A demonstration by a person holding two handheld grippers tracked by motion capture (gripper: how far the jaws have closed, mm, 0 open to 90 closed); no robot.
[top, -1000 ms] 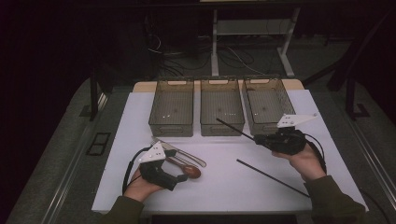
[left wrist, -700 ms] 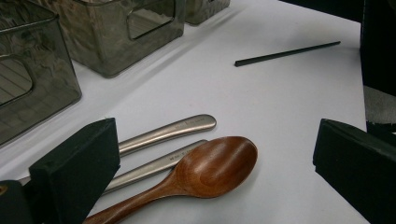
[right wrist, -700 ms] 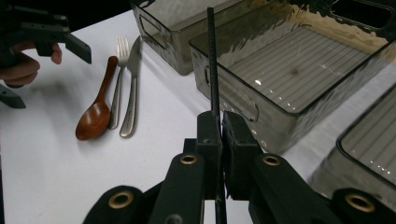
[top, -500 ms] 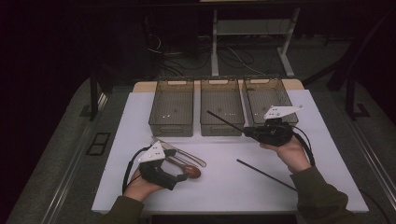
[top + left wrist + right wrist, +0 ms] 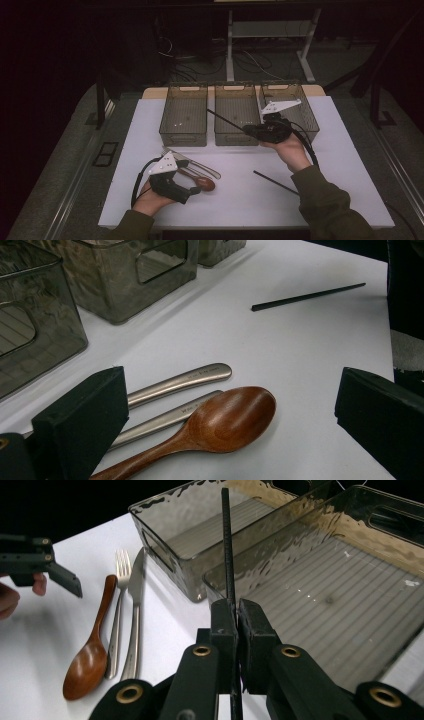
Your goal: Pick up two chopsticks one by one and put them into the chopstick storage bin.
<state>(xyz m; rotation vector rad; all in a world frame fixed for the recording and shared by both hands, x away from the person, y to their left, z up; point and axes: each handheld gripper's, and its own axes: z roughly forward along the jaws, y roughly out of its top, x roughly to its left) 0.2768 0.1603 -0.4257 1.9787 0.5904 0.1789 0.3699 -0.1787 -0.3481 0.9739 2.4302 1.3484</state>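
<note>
Right gripper clamped shut on a black chopstick, seen in the right gripper view with both pads pressed flat against the stick. Chopstick thin, straight, matte black, ridged along its length; held near one end, free end raised and pointing up-left over the middle bin, reaching toward the gap between it and the left bin. Gripper body positioned above the front edge between the middle bin and the right bin. All three bins smoked, translucent, with ribbed floors, set in a row at the far side of the white table. Second black chopstick lying flat on the table, near the right forearm, well apart from the held one. Left gripper low over the table with jaws spread wide, nothing between the pads; in the left gripper view, bowl of a wooden spoon lying between the open jaws, untouched. Beside the spoon, two metal utensils, a fork and a knife, touching or nearly touching one another. Compared with one second earlier: right gripper and held chopstick shifted leftward and slightly farther up the table, from the right bin's front corner toward the middle bin; left gripper, spoon, metal utensils and loose chopstick unchanged in place.
</note>
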